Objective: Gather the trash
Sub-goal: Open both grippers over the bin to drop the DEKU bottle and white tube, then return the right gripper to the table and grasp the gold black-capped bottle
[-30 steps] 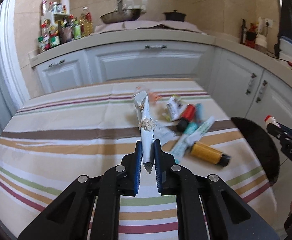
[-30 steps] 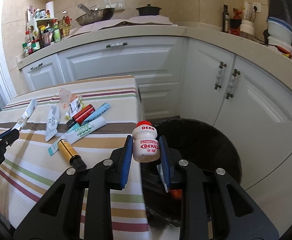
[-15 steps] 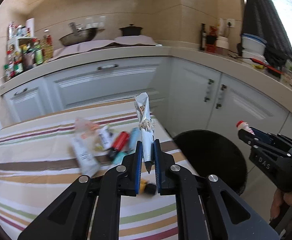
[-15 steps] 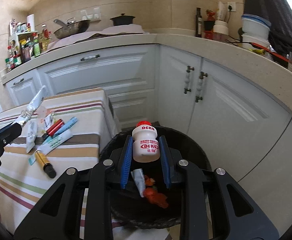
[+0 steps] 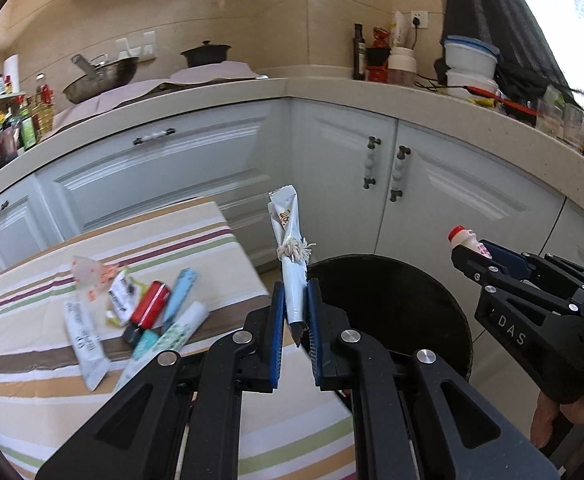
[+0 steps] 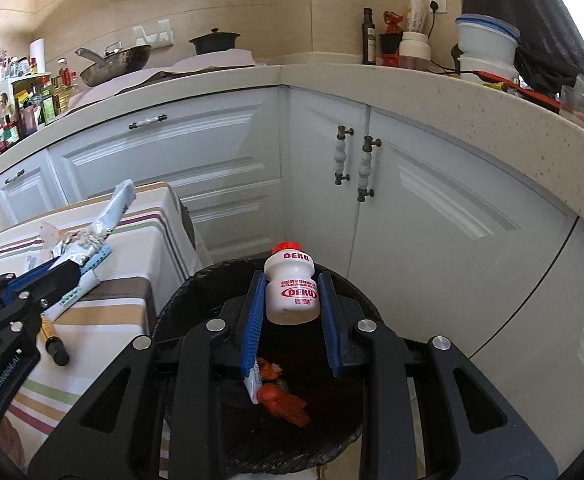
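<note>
Two hand-held grippers are in view, each gripping one piece of trash. Left hand-held gripper (image 5: 295, 316) has its blue pads closed tight on one thin silver-white wrapper (image 5: 288, 240), which stands upright with a frayed tuft of pale fibres around its middle, at the tabletop's corner beside the bin. Right hand-held gripper (image 6: 292, 312) clamps one small white bottle (image 6: 291, 290) with a red cap and red DEKU lettering, held upright over the one black trash bin (image 6: 180, 304); red scraps (image 6: 284, 402) lie inside. About seven tubes and packets (image 5: 148, 316) lie clustered on the striped tabletop (image 5: 52, 392).
</note>
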### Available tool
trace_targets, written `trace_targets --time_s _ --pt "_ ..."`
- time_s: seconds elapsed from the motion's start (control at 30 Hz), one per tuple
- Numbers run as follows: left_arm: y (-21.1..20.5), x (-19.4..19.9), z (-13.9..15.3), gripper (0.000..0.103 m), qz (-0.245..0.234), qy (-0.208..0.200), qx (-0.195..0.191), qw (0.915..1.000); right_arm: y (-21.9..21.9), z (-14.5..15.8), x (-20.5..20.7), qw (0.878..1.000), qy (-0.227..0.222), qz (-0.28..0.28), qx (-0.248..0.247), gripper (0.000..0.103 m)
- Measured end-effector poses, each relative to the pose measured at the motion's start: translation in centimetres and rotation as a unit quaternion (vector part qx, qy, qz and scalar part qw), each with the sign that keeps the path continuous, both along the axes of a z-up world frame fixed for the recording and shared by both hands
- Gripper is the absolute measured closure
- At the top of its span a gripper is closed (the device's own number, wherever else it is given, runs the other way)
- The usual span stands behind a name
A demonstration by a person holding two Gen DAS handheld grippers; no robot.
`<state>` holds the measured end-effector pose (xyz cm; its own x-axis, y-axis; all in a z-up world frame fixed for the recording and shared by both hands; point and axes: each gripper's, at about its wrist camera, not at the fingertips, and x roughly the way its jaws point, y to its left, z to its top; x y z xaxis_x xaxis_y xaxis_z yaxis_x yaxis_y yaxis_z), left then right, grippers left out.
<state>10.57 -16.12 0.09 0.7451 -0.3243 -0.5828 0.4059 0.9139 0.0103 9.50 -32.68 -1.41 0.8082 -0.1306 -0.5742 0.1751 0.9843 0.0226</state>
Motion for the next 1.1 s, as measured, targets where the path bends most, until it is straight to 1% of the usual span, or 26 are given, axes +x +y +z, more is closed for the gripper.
trace_targets --time_s 0.2,0.23,0.27,0.3,0.33,0.37,0.4,0.5,0.57,0.63,0.73,0.9,1.1 --pt "-2.0 0.9 -1.0 0.09 -0.02 0.006 0.013 0.9997 -1.2 -0.9 1.0 1.0 0.005 -0.004 0.008 0.077" --pt "-2.3 1.1 -1.2 0.09 -0.024 0.009 0.016 0.9996 -1.3 -1.0 1.1 1.0 0.003 -0.007 0.009 0.076" --pt "-2.4 1.3 -1.5 0.089 -0.024 0.012 0.016 0.9995 -1.5 -1.1 1.2 1.0 0.002 -0.011 0.011 0.072" --pt "-2.5 1.5 -1.6 0.087 -0.024 0.015 0.016 0.9995 -1.6 -1.2 1.3 1.0 0.003 -0.012 0.012 0.07" --pt "-2.6 1.6 -1.8 0.082 -0.024 0.019 0.015 0.9994 -1.9 -1.3 1.3 1.0 0.003 -0.016 0.014 0.067" --pt "-2.6 1.7 -1.9 0.079 -0.023 0.02 0.015 0.9994 -1.9 -1.2 1.3 1.0 0.002 -0.019 0.015 0.067" --pt "-2.6 1.8 -1.9 0.074 -0.022 0.021 0.014 0.9994 -2.1 -1.2 1.3 1.0 0.002 -0.02 0.017 0.067" --pt "-2.0 1.6 -1.5 0.067 -0.014 0.016 0.007 0.9997 -2.0 -1.2 1.2 1.0 0.001 -0.021 0.018 0.067" --pt "-1.4 1.5 -1.0 0.064 -0.007 0.014 0.001 0.9999 -1.7 -1.1 1.0 1.0 0.002 -0.019 0.017 0.067" --pt "-0.7 1.2 -0.6 0.059 0.001 0.011 -0.003 0.9999 -1.1 -0.9 0.8 1.0 0.001 -0.011 0.02 0.067" --pt "1.3 0.5 -0.1 0.054 0.02 0.006 -0.004 0.9998 0.2 -0.5 0.7 1.0 0.0 0.007 0.023 0.067" --pt "4.9 -0.5 0.0 0.052 0.062 0.011 0.0 0.998 3.9 -0.4 0.5 0.998 0.006 0.056 0.026 0.067" --pt "9.9 -1.5 -0.5 0.05 0.117 0.021 0.011 0.9928 8.6 -0.5 0.2 0.993 0.015 0.113 0.026 0.067"
